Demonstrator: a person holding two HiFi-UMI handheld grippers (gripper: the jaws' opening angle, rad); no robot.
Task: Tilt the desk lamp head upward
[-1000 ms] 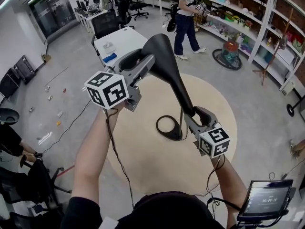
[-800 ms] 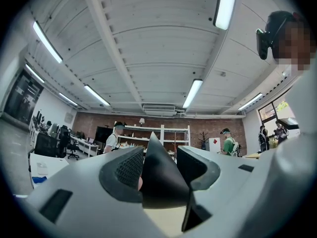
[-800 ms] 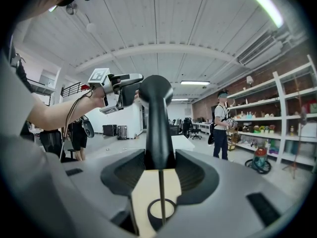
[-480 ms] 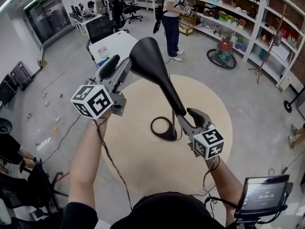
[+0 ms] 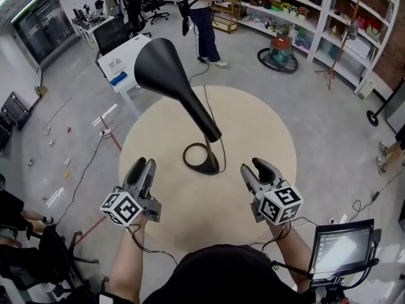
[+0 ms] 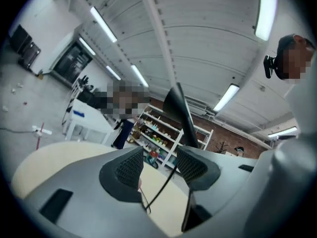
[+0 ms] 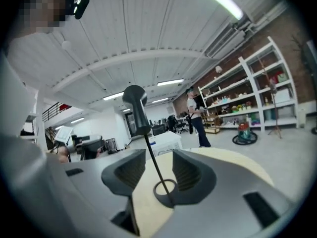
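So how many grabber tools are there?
2. The left gripper is held left of the desk lamp's base, the right gripper right of it. None seems hidden.

Round beige table [image 5: 266, 138] on a grey concrete floor [image 5: 329, 125], black desk lamp [image 5: 190, 103] standing near its middle, thin cord [image 5: 212, 111] trailing across the far side.

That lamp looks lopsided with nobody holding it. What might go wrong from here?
1. The wide lamp head leans far out past its small ring base, and the left claw and right claw are open and clear of it, so it may tip.
2. Its thin cord runs across the round table toward the far edge; a tug might drag the lamp over.
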